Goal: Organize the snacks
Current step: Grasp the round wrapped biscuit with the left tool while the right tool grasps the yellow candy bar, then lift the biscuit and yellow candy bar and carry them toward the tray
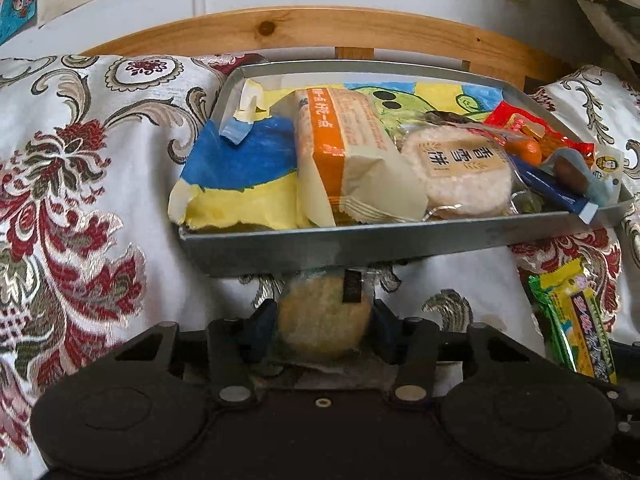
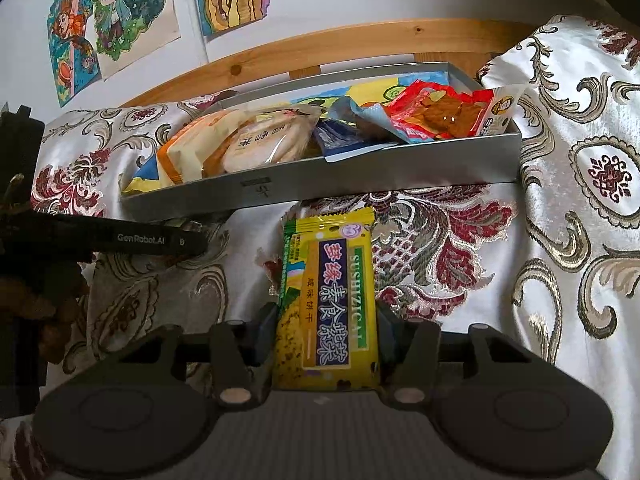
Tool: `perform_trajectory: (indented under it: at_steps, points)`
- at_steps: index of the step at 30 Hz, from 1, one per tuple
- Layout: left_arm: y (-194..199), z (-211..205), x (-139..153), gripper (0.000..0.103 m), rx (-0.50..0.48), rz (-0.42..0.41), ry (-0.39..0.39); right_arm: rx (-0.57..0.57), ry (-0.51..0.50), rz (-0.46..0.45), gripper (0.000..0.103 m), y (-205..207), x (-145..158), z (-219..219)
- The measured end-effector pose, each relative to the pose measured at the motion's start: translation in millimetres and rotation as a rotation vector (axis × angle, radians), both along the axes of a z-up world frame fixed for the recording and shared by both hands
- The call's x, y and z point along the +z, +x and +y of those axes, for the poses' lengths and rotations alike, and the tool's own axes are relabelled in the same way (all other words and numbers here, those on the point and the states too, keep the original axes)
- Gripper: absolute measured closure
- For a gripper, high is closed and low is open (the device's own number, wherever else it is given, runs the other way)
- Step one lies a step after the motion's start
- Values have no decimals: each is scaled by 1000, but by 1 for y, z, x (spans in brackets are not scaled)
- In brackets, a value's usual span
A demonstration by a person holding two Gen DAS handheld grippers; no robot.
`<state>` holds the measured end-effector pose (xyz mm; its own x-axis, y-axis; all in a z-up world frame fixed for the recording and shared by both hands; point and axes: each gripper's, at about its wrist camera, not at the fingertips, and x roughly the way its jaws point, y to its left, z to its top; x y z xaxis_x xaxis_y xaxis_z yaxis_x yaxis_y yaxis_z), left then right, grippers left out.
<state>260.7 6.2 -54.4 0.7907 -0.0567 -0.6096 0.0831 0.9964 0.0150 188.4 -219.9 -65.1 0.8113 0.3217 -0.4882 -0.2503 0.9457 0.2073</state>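
Observation:
My left gripper (image 1: 323,320) is shut on a round brown cracker in a clear wrapper (image 1: 324,322), held just below the near wall of a grey metal tray (image 1: 320,246). The tray holds several snack packs: an orange and cream pack (image 1: 344,152), a round rice cracker (image 1: 460,176), and red and blue packets (image 1: 536,132). My right gripper (image 2: 326,340) is shut on a yellow and green biscuit packet (image 2: 326,300), in front of the same tray (image 2: 360,184). That packet also shows in the left wrist view (image 1: 576,324). The left gripper's finger (image 2: 152,238) shows in the right wrist view.
The tray rests on a white cloth with red and gold floral pattern (image 1: 80,208) that covers the whole surface. A wooden rail (image 1: 320,32) runs behind the tray, below a white wall with coloured drawings (image 2: 116,12). A colourful paper sheet (image 1: 240,176) lines the tray.

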Motion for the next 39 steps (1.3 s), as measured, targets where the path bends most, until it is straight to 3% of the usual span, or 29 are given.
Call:
perform_trajectory:
  at_steps: [26,30,39]
  points:
    - [-116,-16,5,53,11,51,-49,52,-121,114,46,-31,7,16]
    - [-119,-25,-1,53,-24,37,-9,46,-139,92,43,-35,6,17]
    - [-114,-28,-16,51,-37,78,-3,32,-174,21,35,-36,-3,22]
